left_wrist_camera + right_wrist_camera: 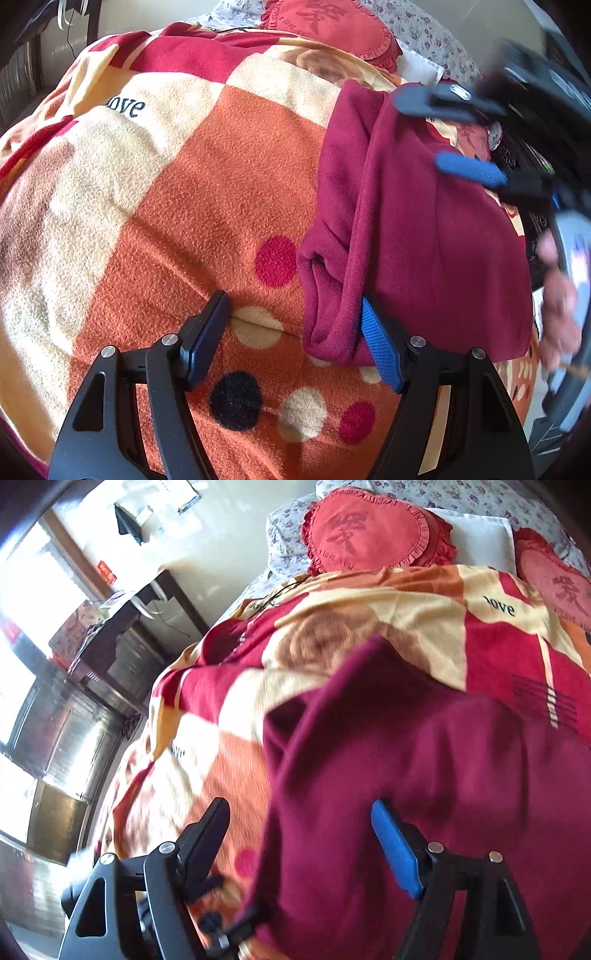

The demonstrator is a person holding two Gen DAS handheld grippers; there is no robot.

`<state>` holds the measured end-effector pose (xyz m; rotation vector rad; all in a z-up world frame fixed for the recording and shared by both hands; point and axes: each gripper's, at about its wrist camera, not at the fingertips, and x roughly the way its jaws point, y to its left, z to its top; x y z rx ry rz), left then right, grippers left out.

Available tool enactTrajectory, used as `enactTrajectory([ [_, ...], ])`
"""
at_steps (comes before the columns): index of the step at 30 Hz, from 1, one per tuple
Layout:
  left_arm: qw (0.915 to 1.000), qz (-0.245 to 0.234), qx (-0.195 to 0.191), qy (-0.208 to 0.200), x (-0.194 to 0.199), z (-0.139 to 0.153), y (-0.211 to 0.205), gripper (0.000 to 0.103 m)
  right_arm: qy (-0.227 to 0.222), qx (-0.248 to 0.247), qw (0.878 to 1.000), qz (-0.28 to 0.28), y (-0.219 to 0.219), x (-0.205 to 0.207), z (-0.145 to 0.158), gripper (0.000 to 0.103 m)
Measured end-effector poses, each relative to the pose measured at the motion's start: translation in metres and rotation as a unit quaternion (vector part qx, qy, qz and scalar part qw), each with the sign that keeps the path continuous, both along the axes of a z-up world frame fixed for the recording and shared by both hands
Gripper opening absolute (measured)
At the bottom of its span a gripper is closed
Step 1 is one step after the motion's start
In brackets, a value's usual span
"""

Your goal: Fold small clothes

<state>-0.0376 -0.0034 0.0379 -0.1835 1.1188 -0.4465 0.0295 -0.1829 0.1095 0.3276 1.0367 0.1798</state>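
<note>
Maroon fleece fills the near field: a small maroon garment (424, 229) is spread on the patterned blanket (184, 192), part-folded, with a rolled sleeve or hem bunched along its left edge. In the left wrist view the left gripper (295, 332) is seen spread wide, nothing pinched; its blue pad (380, 343) is touching the garment's near left corner while the black finger rests over bare blanket. Farther up the garment, the right gripper (447, 136) is blurred, its fingers apart above the cloth's upper right part; in its own view the right gripper (299, 845) is likewise held wide, with the garment's edge lying between the fingers but not clamped.

The step in hand is judged to be taking hold for the next fold. It is best done by gathering every layer of the bunched edge before the jaws are closed, and by lifting both corners level so the fold line is kept straight.

Beyond, heart-shaped red cushions (373, 531) are seen on a floral sheet (480, 494).
</note>
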Motion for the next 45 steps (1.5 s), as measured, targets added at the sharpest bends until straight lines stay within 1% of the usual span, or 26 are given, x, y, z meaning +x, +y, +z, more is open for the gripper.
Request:
enactTrajectory([
  [5,1.0000,0.002,-0.009,0.001,-0.003,0.000,0.002,0.072,0.010,-0.054,0.998,-0.011,0.017,0.036,-0.001,0.077],
  [9,0.9999,0.005,-0.013,-0.001,-0.003,0.000,0.005,0.073,0.030,-0.097,0.995,-0.013,0.026,0.050,-0.008,0.077],
  [11,0.9999,0.005,-0.012,-0.003,-0.004,0.000,0.005,0.073,0.033,-0.116,0.993,-0.005,0.031,0.054,-0.013,0.080],
  [12,0.9999,0.004,-0.012,-0.003,-0.003,0.000,0.004,0.073,0.035,-0.129,0.991,-0.001,0.035,0.056,-0.016,0.084],
  [15,0.9999,0.005,-0.014,-0.003,-0.003,0.001,0.003,0.073,0.041,-0.166,0.985,0.011,0.046,0.063,-0.021,0.087],
  [17,0.9999,0.006,-0.016,-0.002,-0.002,0.001,0.003,0.073,0.050,-0.193,0.980,0.016,0.050,0.067,-0.027,0.088],
  [19,0.9998,0.006,-0.017,-0.001,0.000,0.001,0.001,0.073,0.054,-0.208,0.976,0.017,0.051,0.071,-0.030,0.088],
  [21,0.9998,0.005,-0.021,0.000,0.002,0.003,0.002,0.073,0.052,-0.208,0.977,0.017,0.049,0.075,-0.031,0.088],
  [23,0.9995,0.004,-0.030,0.000,0.006,0.005,0.006,0.073,0.050,-0.201,0.978,0.020,0.044,0.078,-0.030,0.081],
  [24,0.9994,0.002,-0.034,-0.002,0.008,0.007,0.007,0.073,0.050,-0.201,0.978,0.020,0.041,0.078,-0.030,0.067],
  [25,0.9992,-0.001,-0.039,-0.005,0.010,0.008,0.009,0.073,0.049,-0.202,0.978,0.021,0.037,0.078,-0.028,0.062],
  [26,0.9991,-0.004,-0.042,-0.011,0.014,0.010,0.010,0.073,0.049,-0.193,0.980,0.027,0.034,0.079,-0.027,0.059],
  [28,0.9989,-0.010,-0.044,-0.017,0.020,0.012,0.011,0.073,0.047,-0.174,0.983,0.040,0.025,0.077,-0.024,0.046],
  [31,0.9982,-0.027,-0.050,-0.019,0.030,0.012,0.007,0.073,0.048,-0.130,0.989,0.045,0.008,0.073,-0.018,0.038],
  [34,0.9971,-0.058,-0.047,-0.014,0.036,0.007,-0.006,0.073,0.047,-0.096,0.993,0.042,-0.002,0.071,-0.017,0.037],
  [37,0.9964,-0.074,-0.033,-0.027,0.036,0.002,-0.018,0.074,0.042,-0.091,0.994,0.042,-0.002,0.069,-0.018,0.037],
  [38,0.9958,-0.079,-0.034,-0.032,0.037,0.001,-0.020,0.077,0.041,-0.091,0.994,0.043,-0.002,0.068,-0.017,0.037],
  [39,0.9956,-0.080,-0.036,-0.032,0.037,0.000,-0.021,0.079,0.039,-0.089,0.994,0.043,-0.003,0.068,-0.017,0.037],
  [41,0.9957,-0.076,-0.047,-0.024,0.041,-0.001,-0.022,0.078,0.036,-0.081,0.995,0.041,-0.005,0.067,-0.016,0.036],
  [42,0.9954,-0.076,-0.054,-0.022,0.042,-0.001,-0.021,0.074,0.034,-0.076,0.996,0.041,-0.006,0.066,-0.015,0.034],
  [43,0.9943,-0.076,-0.072,-0.017,0.044,-0.002,-0.020,0.063,0.031,-0.071,0.996,0.041,-0.008,0.064,-0.014,0.032],
  [44,0.9925,-0.082,-0.090,-0.003,0.045,-0.004,-0.020,0.038,0.027,-0.066,0.997,0.041,-0.010,0.062,-0.012,0.030],
  [45,0.9918,-0.082,-0.098,0.008,0.044,-0.005,-0.020,0.035,0.023,-0.060,0.997,0.041,-0.012,0.060,-0.011,0.024],
])
